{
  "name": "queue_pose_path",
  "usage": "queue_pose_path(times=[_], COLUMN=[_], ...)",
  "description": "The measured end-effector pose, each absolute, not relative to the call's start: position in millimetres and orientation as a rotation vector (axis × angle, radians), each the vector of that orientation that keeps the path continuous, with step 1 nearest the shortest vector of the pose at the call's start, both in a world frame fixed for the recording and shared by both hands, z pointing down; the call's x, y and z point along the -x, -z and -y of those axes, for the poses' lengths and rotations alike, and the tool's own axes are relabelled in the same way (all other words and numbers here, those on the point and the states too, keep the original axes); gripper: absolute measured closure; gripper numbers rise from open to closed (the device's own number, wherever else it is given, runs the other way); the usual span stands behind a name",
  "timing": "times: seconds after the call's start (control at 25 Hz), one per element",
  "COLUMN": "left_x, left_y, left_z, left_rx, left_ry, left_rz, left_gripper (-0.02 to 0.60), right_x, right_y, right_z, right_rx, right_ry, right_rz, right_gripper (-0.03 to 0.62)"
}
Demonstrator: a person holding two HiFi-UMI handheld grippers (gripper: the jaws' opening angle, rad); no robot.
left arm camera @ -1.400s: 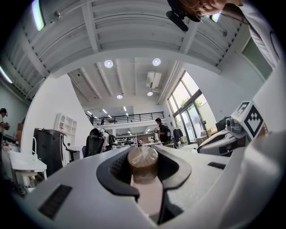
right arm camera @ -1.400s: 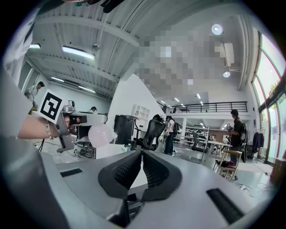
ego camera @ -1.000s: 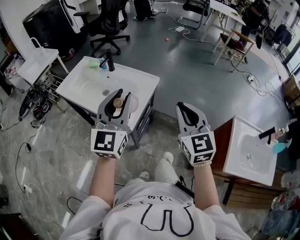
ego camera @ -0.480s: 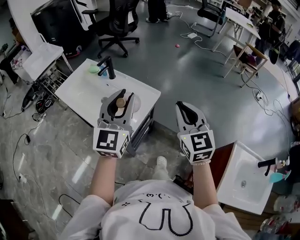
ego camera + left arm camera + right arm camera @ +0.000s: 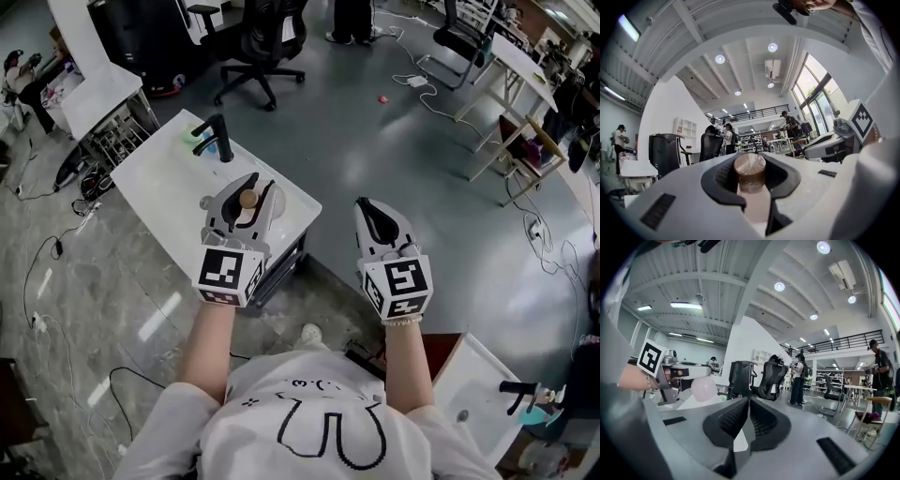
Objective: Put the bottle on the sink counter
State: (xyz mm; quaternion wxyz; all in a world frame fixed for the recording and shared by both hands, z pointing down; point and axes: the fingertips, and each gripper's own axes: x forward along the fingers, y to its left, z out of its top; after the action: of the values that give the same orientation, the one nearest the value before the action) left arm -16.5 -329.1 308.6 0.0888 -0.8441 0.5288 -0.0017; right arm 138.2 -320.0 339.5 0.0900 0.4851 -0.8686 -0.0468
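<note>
My left gripper (image 5: 246,194) is shut on a small pale bottle with a brown cap (image 5: 248,198). It holds the bottle upright over the near right corner of the white sink counter (image 5: 167,183). In the left gripper view the cap (image 5: 750,169) stands between the two dark pads. A black faucet (image 5: 216,139) rises at the counter's far side with a green item (image 5: 193,134) beside it. My right gripper (image 5: 368,205) hangs over the grey floor to the right of the counter, shut and empty. From the right gripper view the bottle's pale round body (image 5: 704,388) shows at left.
A black office chair (image 5: 268,37) stands beyond the sink. A white table (image 5: 94,89) and a wire rack (image 5: 117,141) are at the left, with cables on the floor. A second sink (image 5: 483,398) is at the bottom right. Desks and a wooden chair (image 5: 525,141) stand at the far right.
The view has swung left and the person has stepped toward the sink counter. The second sink has slid to the bottom right. Both grippers keep their pose and the bottle stays gripped.
</note>
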Motion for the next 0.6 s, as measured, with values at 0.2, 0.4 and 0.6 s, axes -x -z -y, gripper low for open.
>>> queue_pose_path(times=[0.2, 0.4, 0.6], left_x=[0.3, -7.7, -14.3], left_y=[-328.3, -356.3, -384.0], left_z=[357.6, 377.9, 395.7], left_rx=[2.508, 2.523, 2.562], left_ry=[0.066, 0.138, 0.199], left_rz=[-1.631, -1.684, -1.702], left_gripper=[0.472, 0.472, 0.472], right_x=[-146.8, -147.6, -147.9], right_y=[-352.7, -376.6, -404.4], right_z=[352.2, 369.3, 378.9], right_rx=[-1.367, -1.290, -1.242], right_ry=[0.102, 0.043, -0.035], right_rz=[2.612, 2.623, 2.607], right_gripper=[0.557, 0.557, 0.557])
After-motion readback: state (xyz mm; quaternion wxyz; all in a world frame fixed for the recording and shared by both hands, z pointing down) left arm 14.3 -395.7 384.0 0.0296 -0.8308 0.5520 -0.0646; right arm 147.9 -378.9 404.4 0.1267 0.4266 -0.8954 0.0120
